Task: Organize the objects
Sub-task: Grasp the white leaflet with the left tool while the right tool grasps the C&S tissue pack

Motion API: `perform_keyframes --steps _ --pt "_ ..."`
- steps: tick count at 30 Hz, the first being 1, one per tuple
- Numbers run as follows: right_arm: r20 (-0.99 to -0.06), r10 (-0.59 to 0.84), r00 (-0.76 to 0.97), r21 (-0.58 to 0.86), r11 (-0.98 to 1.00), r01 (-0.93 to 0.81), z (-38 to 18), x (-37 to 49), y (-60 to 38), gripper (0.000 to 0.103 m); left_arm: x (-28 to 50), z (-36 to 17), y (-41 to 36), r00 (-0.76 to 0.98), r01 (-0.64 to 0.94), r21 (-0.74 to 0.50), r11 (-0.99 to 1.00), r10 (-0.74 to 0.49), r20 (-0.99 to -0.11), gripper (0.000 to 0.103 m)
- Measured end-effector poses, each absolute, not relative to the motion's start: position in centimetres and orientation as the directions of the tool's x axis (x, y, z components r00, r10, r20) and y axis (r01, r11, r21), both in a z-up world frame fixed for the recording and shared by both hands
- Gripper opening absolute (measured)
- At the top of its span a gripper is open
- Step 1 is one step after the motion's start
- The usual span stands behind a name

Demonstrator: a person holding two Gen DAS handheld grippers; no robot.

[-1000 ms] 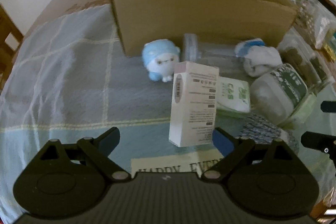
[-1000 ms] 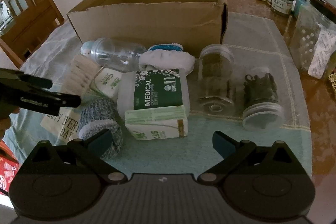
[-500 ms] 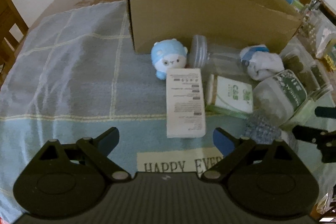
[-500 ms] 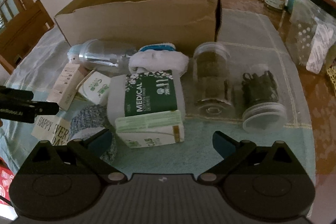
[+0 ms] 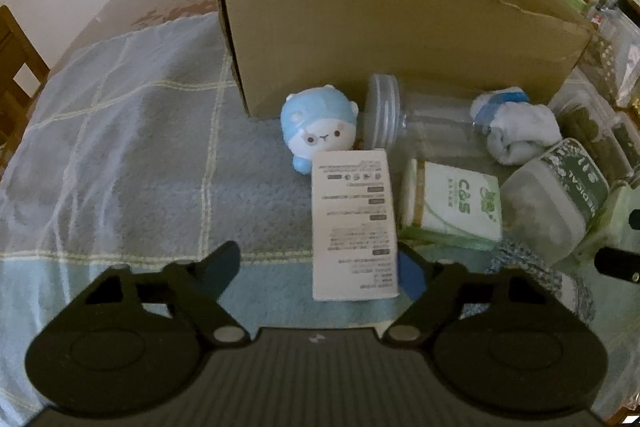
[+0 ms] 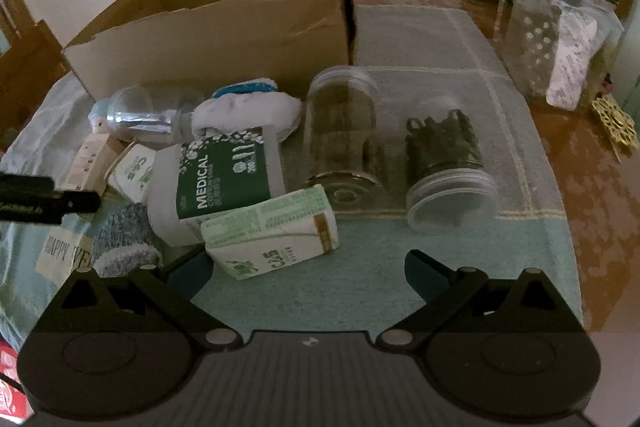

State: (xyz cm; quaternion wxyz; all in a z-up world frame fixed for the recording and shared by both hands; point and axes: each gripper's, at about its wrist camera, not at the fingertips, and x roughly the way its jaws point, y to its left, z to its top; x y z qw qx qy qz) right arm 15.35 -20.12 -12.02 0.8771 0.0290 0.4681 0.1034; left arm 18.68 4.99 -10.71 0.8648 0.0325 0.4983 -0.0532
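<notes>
Cardboard, matte and creased, forms the open box (image 5: 400, 39) well beyond the left gripper (image 5: 316, 263), whose jaws have just been closing and now stand half spread, pads not pressing anything; the flat white printed carton (image 5: 354, 223) lies between them, its right edge just beside the right blue pad. Past it sit a glossy round blue-and-white toy (image 5: 318, 131), a clear ribbed plastic bottle (image 5: 420, 123) on its side and a soft rolled white sock (image 5: 520, 131). The right gripper (image 6: 308, 267) gapes wide and empty over terry cloth (image 6: 360, 287); a green-and-white tissue pack (image 6: 276, 231) lies just ahead of its left finger, two clear cylindrical jars (image 6: 344, 131) beyond.
</notes>
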Motion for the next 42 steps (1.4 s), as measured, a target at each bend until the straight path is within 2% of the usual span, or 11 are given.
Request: perform_keyframes --steps 9,12,14,15,16,28,42 --pt "-0.782 0.259 0.566 0.132 0.958 -0.256 -12.1 15.5 -18.8 0.086 18.9 -10.9 4.5 0.513 0.141 -0.007 0.990 -0.079 -0.854 0.064" --pt "-0.776 0.262 0.574 0.117 0.954 -0.277 -12.1 15.8 -18.5 0.081 18.8 -10.8 4.3 0.522 0.143 -0.006 0.990 -0.081 -0.849 0.053" --pt "-0.774 0.265 0.575 0.109 0.950 -0.292 -12.1 15.8 -18.3 0.073 18.7 -10.7 4.2 0.523 0.151 -0.013 0.988 -0.091 -0.847 0.046" --pt "-0.773 0.268 0.575 0.107 0.948 -0.299 -12.0 15.8 -18.2 0.072 18.7 -10.7 4.3 0.523 0.153 -0.016 0.988 -0.095 -0.847 0.041" --pt "-0.771 0.274 0.574 0.107 0.946 -0.307 -12.0 15.7 -18.2 0.071 18.7 -10.6 4.3 0.522 0.157 -0.020 0.987 -0.101 -0.847 0.040" --pt "-0.777 0.286 0.561 0.085 0.930 -0.357 -11.8 15.7 -17.5 0.071 19.6 -10.7 4.7 0.513 0.161 -0.021 0.987 -0.102 -0.852 0.040" --pt "-0.804 0.341 0.488 0.124 0.898 -0.423 -8.4 15.8 -18.7 0.070 18.6 -7.3 5.8 0.466 0.297 0.009 0.955 -0.136 -0.874 0.040"
